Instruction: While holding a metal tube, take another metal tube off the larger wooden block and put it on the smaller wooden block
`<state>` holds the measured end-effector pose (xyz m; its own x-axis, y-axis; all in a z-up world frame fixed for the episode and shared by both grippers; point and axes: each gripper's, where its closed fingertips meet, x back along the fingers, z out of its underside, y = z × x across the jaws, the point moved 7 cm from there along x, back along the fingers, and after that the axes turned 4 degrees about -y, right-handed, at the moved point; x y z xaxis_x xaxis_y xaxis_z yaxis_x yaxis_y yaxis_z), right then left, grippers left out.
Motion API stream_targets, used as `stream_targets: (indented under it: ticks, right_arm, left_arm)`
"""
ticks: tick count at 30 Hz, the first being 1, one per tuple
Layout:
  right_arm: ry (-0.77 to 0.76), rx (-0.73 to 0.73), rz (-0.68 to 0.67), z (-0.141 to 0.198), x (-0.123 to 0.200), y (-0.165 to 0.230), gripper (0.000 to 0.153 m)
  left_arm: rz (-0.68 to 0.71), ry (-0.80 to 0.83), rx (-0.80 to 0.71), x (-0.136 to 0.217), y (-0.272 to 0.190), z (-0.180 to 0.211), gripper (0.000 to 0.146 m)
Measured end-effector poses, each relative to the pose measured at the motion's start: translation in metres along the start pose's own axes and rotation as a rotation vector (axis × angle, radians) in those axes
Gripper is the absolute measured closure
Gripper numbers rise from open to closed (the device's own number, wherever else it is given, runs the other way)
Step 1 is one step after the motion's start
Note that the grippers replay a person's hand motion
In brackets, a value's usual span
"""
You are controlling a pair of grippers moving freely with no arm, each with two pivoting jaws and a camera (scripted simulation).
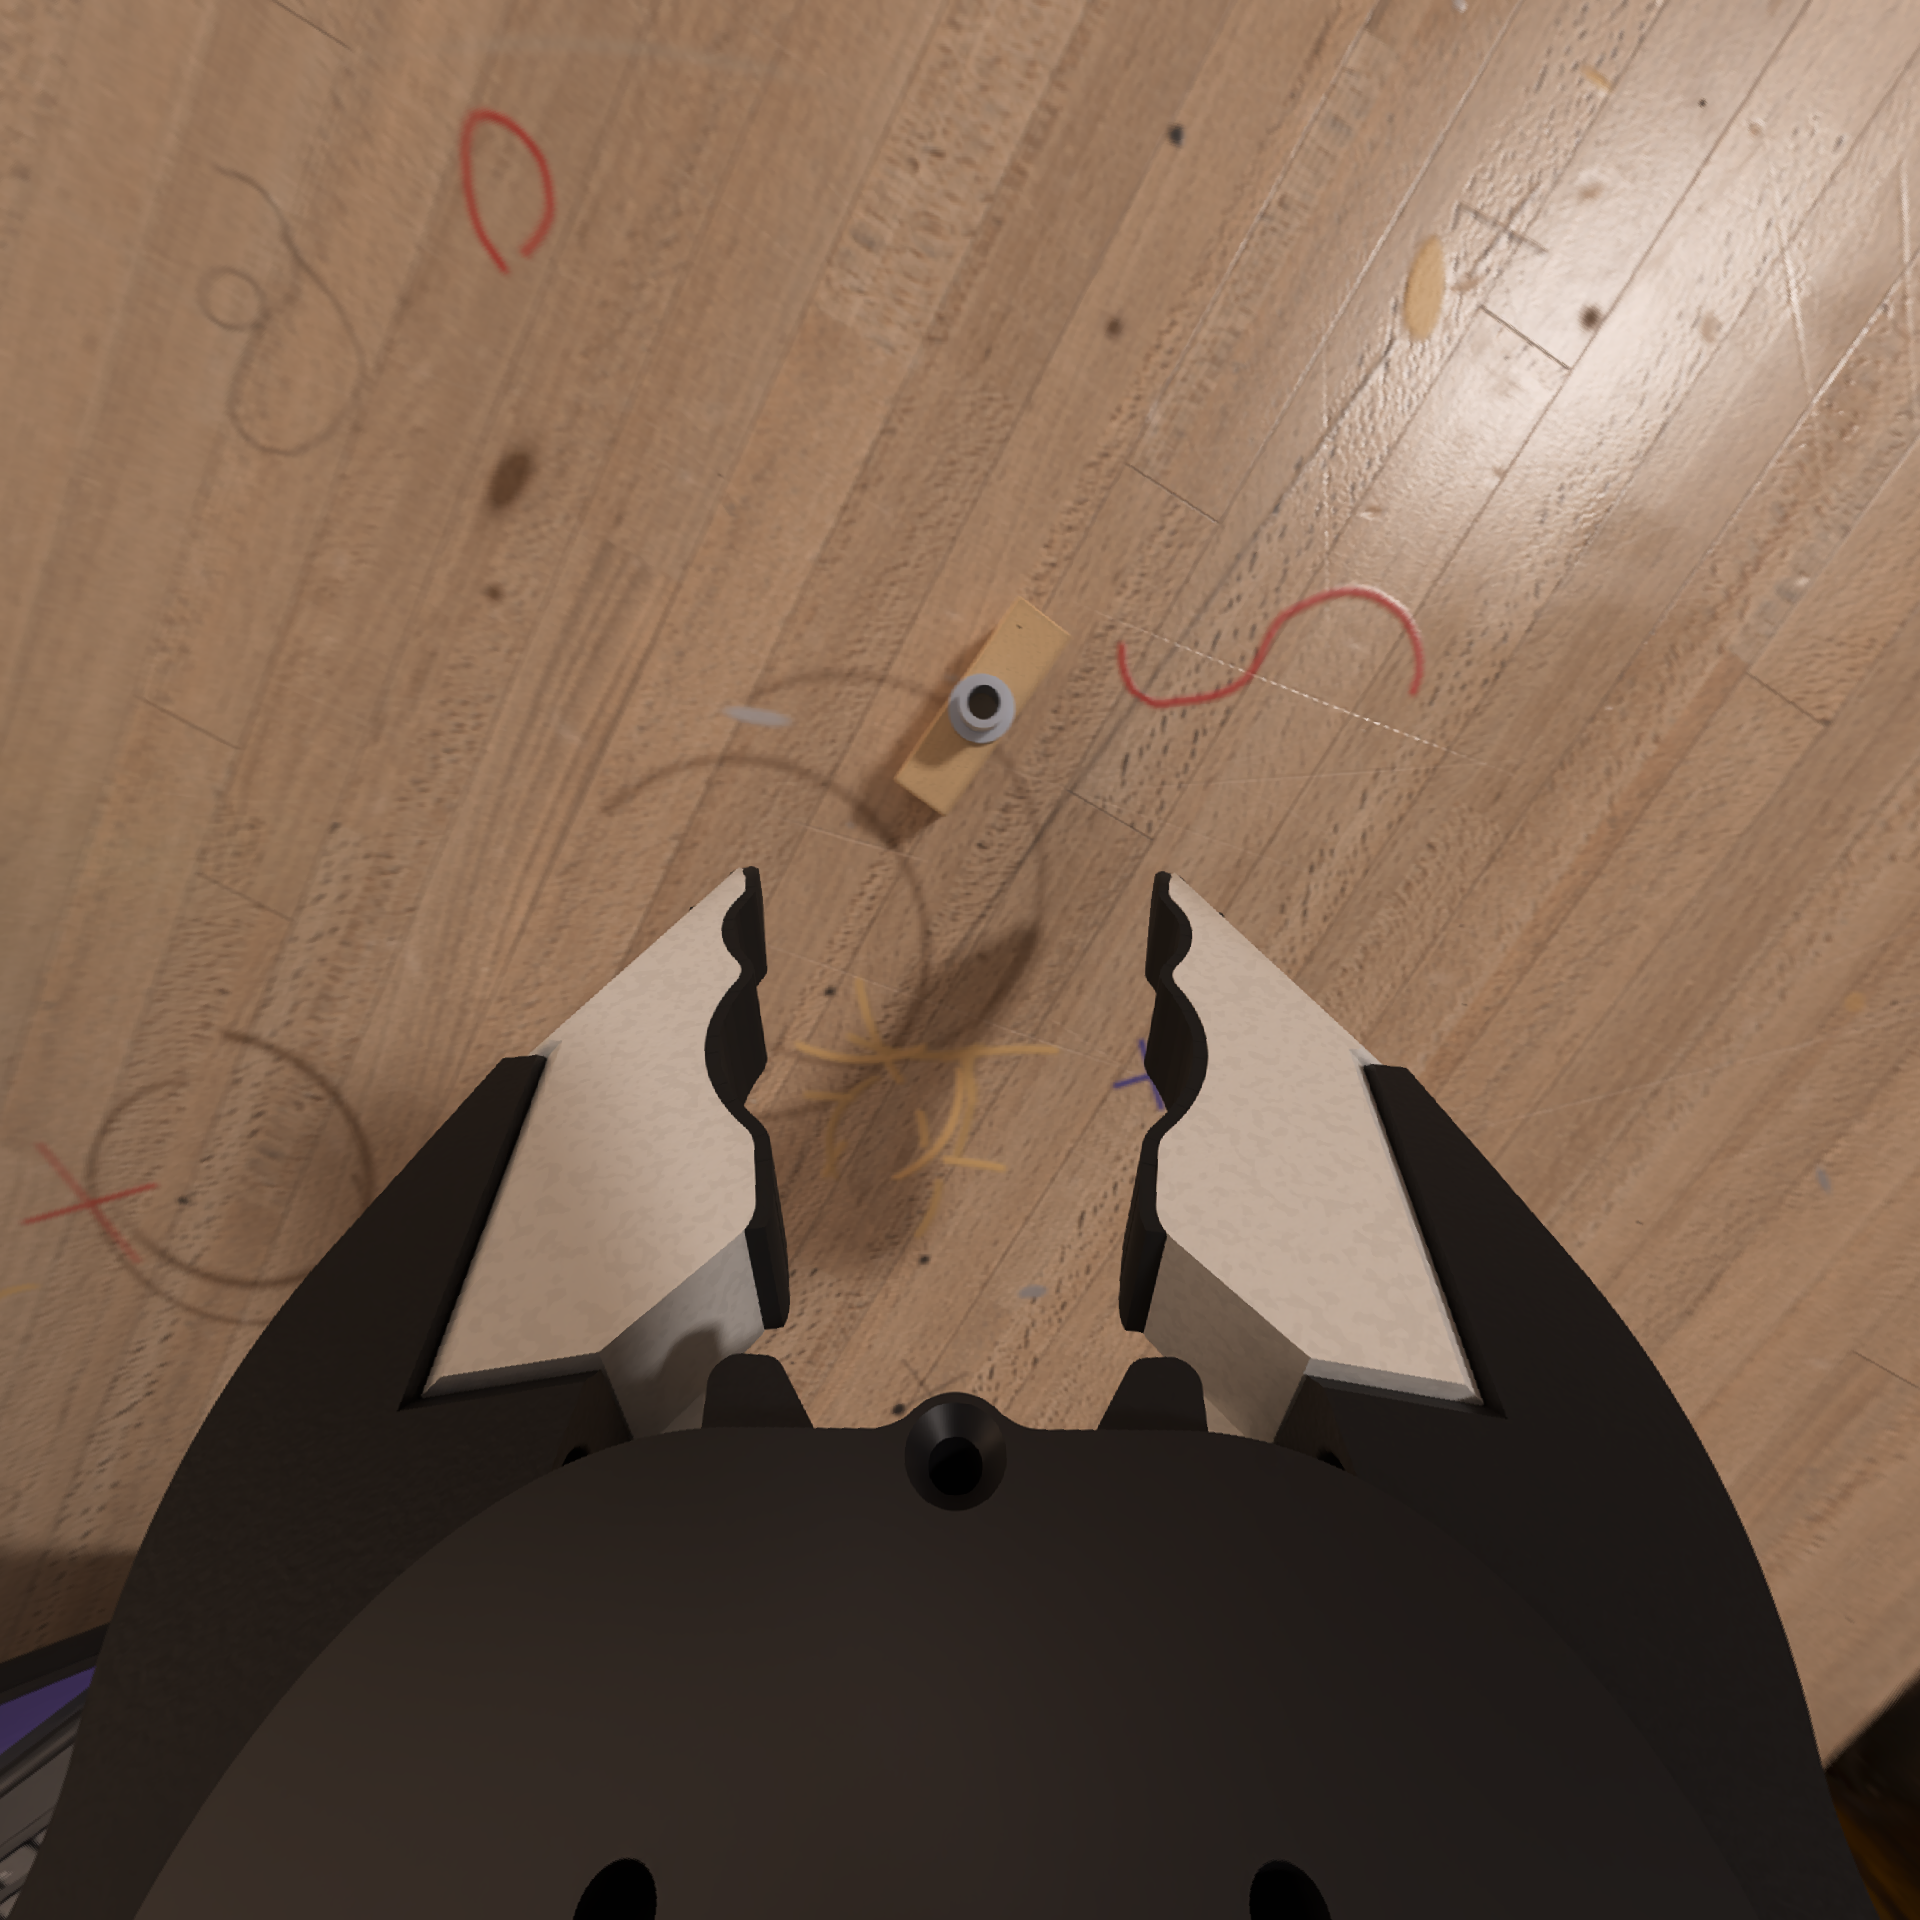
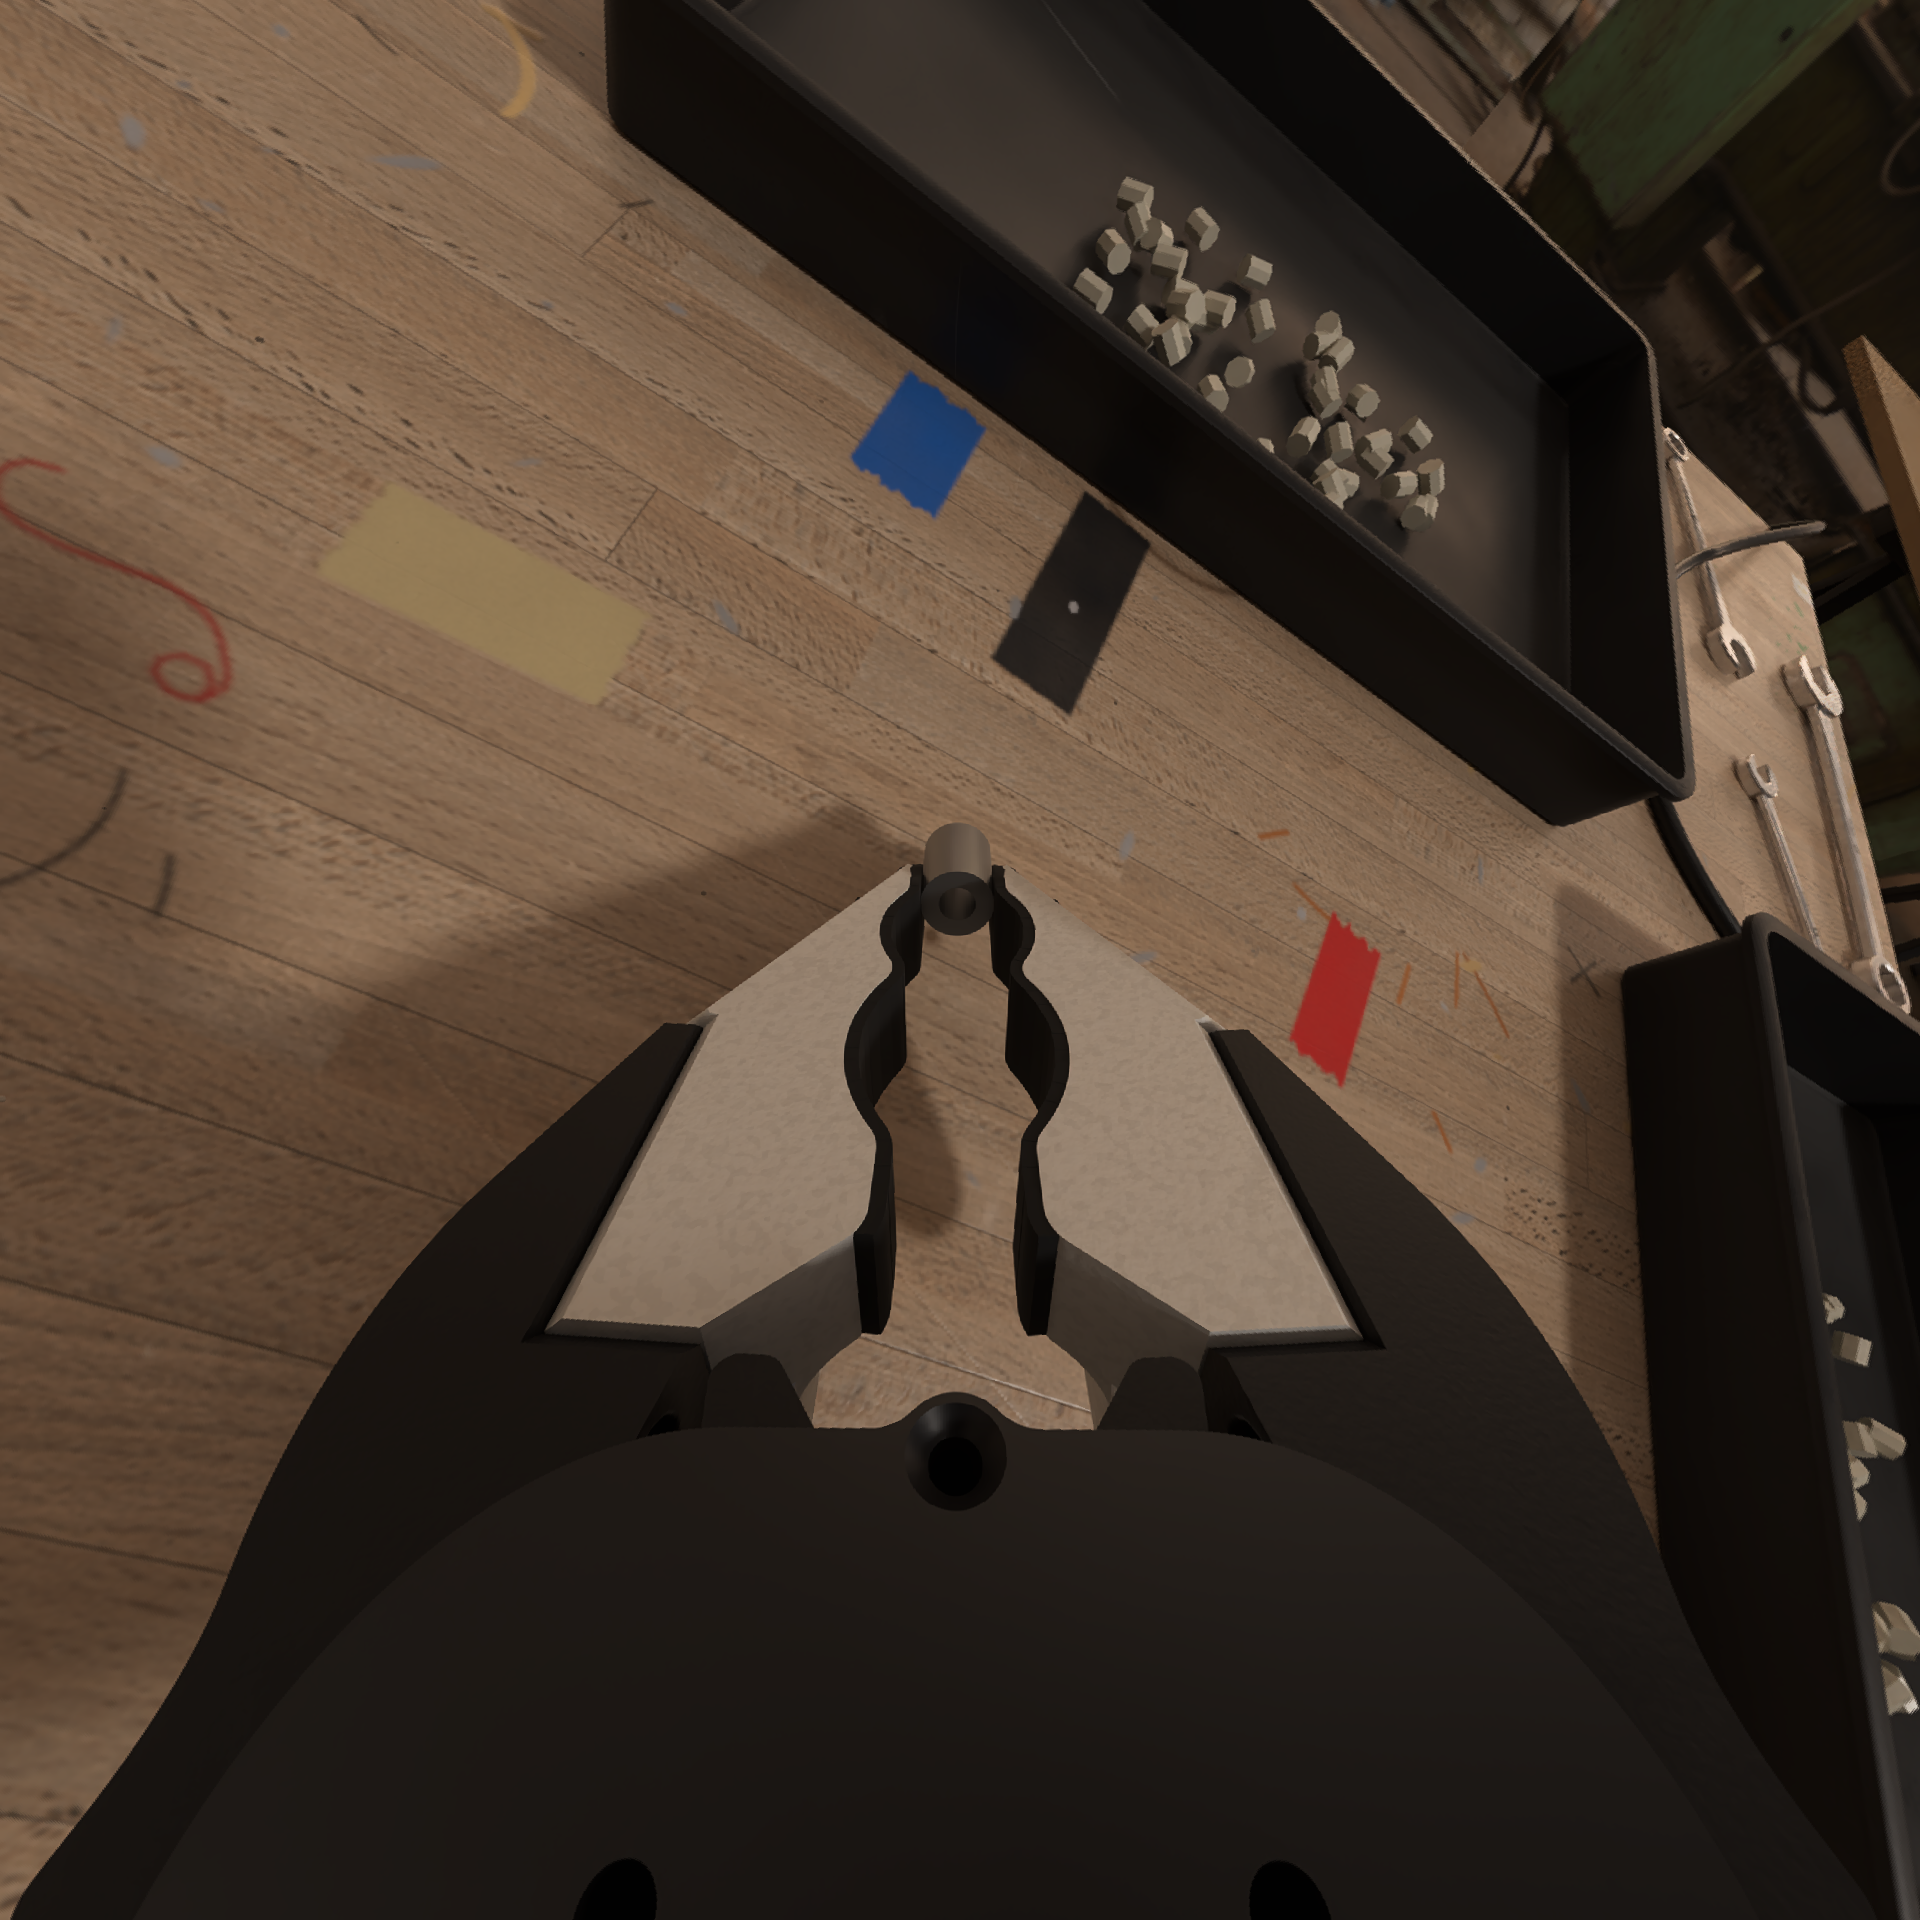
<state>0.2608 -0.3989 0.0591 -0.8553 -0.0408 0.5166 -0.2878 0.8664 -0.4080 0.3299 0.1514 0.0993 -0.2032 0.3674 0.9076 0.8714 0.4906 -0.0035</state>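
left gripper [image 1: 956,883] spread above block [image 1: 983,721] | right gripper [image 2: 957,894] pinching tube [image 2: 958,896]

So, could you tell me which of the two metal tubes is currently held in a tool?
The brownish metal tube pinched at the right tool's tips; the grey tube stands free on a wooden block.

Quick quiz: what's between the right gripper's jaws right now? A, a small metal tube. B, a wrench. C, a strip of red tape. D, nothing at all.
A: in the right wrist view the right gripper has its jaws shut on a small metal tube at their tips, above the bench; the red tape lies flat on the wood and the wrenches lie off by the trays.
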Motion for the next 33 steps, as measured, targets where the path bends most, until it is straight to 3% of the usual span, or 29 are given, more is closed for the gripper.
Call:
stream_targets:
  ticks: [4, 19, 20, 22, 27, 33]
  right_arm:
    - [0.000, 0.003, -0.002, 0.000, 0.000, 0.000, 0.141]
    - [-0.002, 0.009, -0.011, 0.000, 0.000, 0.001, 0.141]
    - [-0.002, 0.009, -0.012, 0.000, 0.000, 0.001, 0.141]
    - [-0.002, 0.010, -0.013, 0.000, 0.000, 0.001, 0.141]
    - [-0.002, 0.012, -0.017, 0.000, 0.000, 0.001, 0.141]
    - [-0.001, 0.023, -0.023, 0.000, 0.001, 0.003, 0.141]
  left_arm:
    - [0.019, 0.040, 0.019, -0.004, -0.003, -0.002, 0.064]
    - [0.029, 0.115, 0.018, -0.005, 0.003, -0.009, 0.067]
    - [0.029, 0.105, 0.023, -0.003, 0.004, -0.010, 0.072]
    - [0.044, 0.053, 0.013, 0.001, 0.004, -0.014, 0.097]
    - [0.070, -0.073, -0.021, 0.005, 0.005, -0.028, 0.121]
    - [0.017, 0.005, -0.104, -0.007, 0.006, -0.028, 0.109]
